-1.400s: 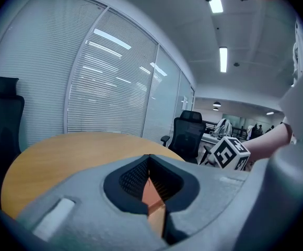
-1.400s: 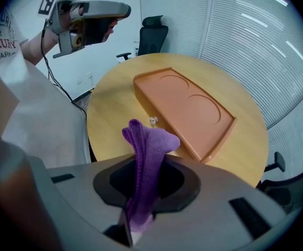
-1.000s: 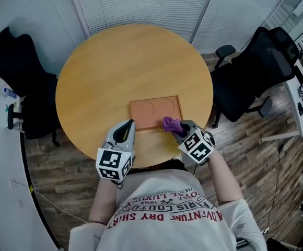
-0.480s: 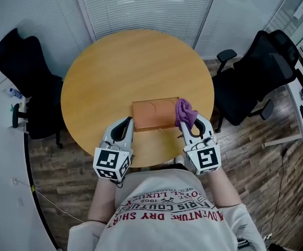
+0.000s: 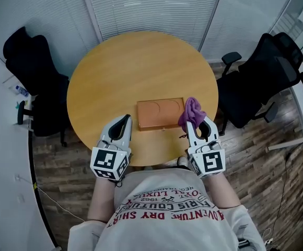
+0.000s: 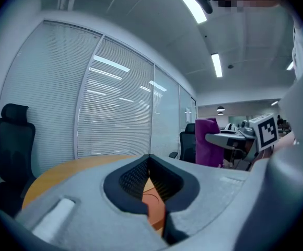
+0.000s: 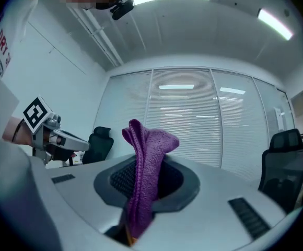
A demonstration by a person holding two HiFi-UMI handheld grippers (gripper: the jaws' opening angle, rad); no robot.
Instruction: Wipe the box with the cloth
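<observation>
Your right gripper (image 5: 195,124), jaws pinching the purple cloth (image 5: 192,110), has swung off the near right corner of the orange box (image 5: 159,114). It now holds the cloth bunched upright at the box's right end, so I judge that stroke finished. Your left gripper (image 5: 124,120), pressed together on nothing, rests just left of the box, mid-frame.

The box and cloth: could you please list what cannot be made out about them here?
1. Left gripper view: only a sliver of the box shows between the left tool's jaws; its body hides the rest.
2. Right gripper view: the cloth and right tool hide nearly all the box.
3. Head view: whether cloth touches box cannot be told; the box's top marks are too small.
</observation>
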